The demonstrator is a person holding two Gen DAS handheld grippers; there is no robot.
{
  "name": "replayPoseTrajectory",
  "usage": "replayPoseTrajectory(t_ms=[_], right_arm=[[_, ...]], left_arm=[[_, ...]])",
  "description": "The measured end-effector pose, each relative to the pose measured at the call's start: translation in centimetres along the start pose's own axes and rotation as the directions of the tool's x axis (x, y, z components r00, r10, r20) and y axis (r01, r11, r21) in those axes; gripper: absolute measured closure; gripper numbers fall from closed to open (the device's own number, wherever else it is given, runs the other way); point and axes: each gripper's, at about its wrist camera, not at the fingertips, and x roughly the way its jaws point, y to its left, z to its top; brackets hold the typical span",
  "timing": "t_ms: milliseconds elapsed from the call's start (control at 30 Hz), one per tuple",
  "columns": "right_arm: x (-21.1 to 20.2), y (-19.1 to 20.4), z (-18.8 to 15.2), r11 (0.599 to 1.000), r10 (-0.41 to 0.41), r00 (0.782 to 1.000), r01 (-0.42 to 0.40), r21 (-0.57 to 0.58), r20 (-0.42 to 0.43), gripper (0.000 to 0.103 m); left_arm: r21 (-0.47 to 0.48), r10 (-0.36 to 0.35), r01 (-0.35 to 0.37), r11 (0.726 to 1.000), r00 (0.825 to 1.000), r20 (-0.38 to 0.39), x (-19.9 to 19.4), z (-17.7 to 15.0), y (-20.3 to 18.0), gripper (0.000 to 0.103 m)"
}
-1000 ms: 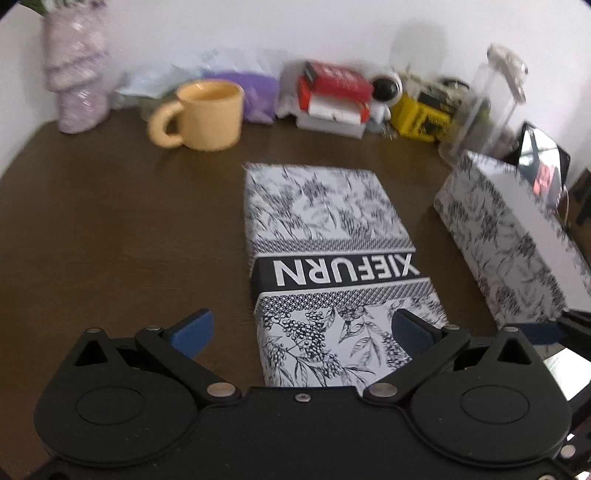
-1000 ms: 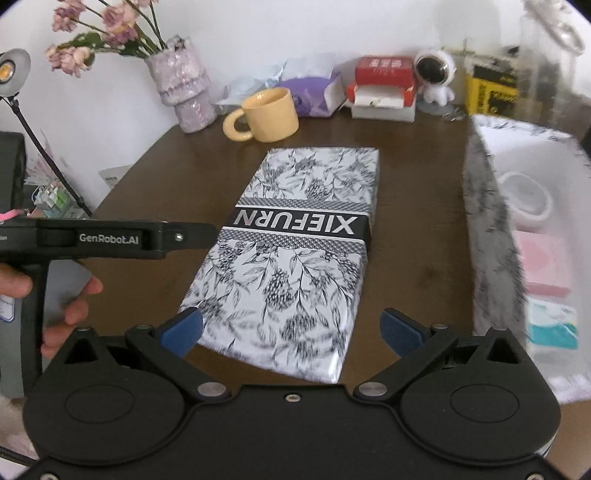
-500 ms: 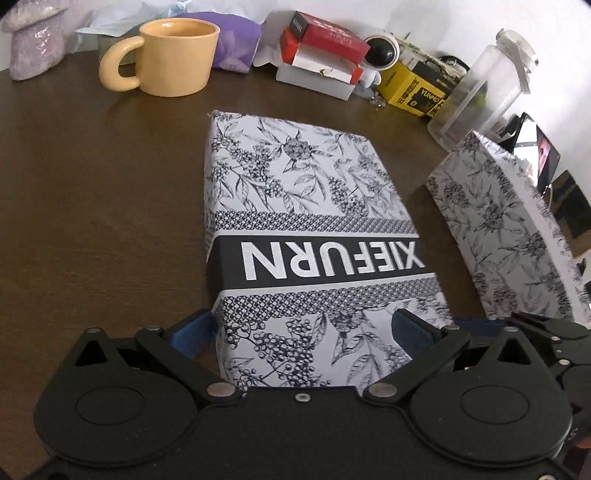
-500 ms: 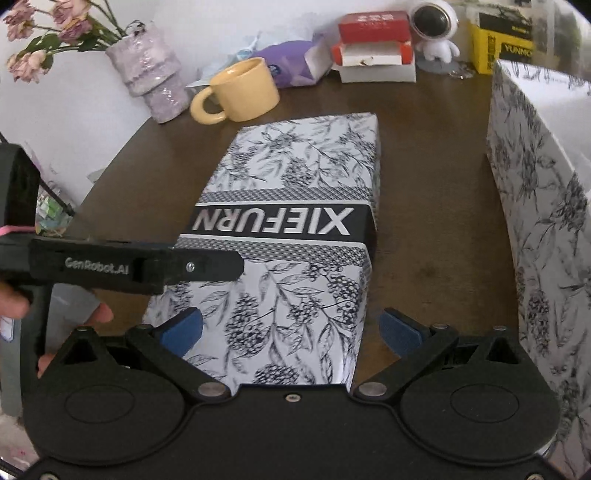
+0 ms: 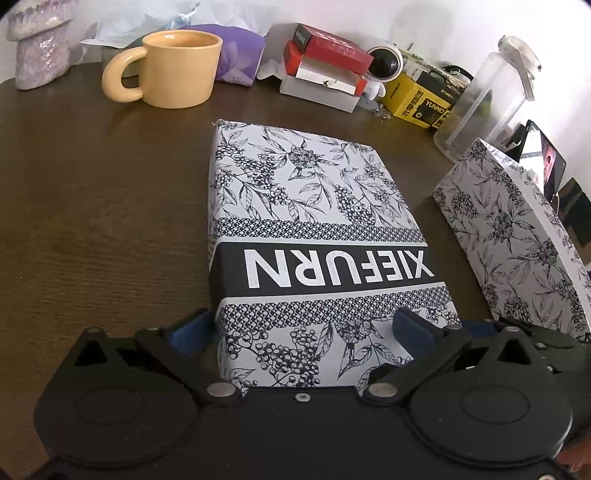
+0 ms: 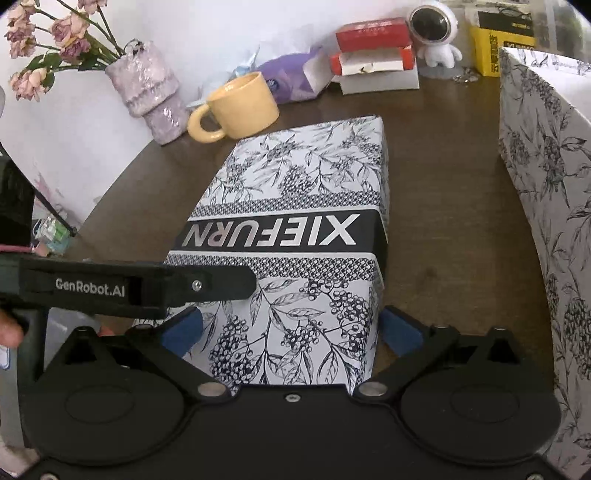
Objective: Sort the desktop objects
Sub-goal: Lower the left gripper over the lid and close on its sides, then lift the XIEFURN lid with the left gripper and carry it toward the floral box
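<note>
A floral black-and-white box lid marked XIEFURN (image 5: 314, 229) lies flat on the brown table (image 5: 92, 206); it also shows in the right wrist view (image 6: 295, 229). My left gripper (image 5: 303, 328) is open, its blue pads straddling the lid's near end. My right gripper (image 6: 291, 332) is open too, its pads on either side of the same near end. The left gripper's body (image 6: 129, 286) crosses the right wrist view at the left. The matching open box (image 5: 517, 236) stands to the right, also seen in the right wrist view (image 6: 546, 206).
At the back stand a yellow mug (image 5: 173, 68), a purple tissue pack (image 5: 236, 55), red and white cartons (image 5: 325, 66), a small astronaut figure (image 6: 436, 33), a yellow package (image 5: 421, 99), a clear jug (image 5: 487, 99) and a purple vase with flowers (image 6: 151, 92).
Both grippers have moved forward and down toward the lid, so its near end now sits between the pads of each. The lid has not moved.
</note>
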Motion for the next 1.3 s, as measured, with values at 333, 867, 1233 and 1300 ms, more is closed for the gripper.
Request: replayPoseTrajectory(t_ms=[333,867,1233,1300], right_arm=[[-0.2,0.9,-0.6,1.000,-0.016,0.999,0.016,0.003,0.031,0.000],[-6.8,3.7,-5.0,0.997,0.039,0.998,-0.036,-0.067,0.055,0.000],[-15.7,5.2,-12.6,0.990,0.083,0.996,-0.079,-0.119,0.027,0.000],[-17.7,5.4,-14.3,0.987,0.087,0.996,-0.083,-0.135,0.024,0.000]], left_arm=[[0.015,0.062,-0.062,0.998,0.998,0.032,-1.1,-0.4,-1.1,0.000],[-0.006,0.122,-0.121,0.993,0.989,0.084,-9.0,-6.5,-5.2,0.000],[-0.072,0.148,-0.142,0.987,0.985,0.088,-16.2,-16.4,-10.5,0.000],[-0.077,0.148,-0.141,0.987,0.985,0.089,-17.3,-18.3,-11.7,0.000]])
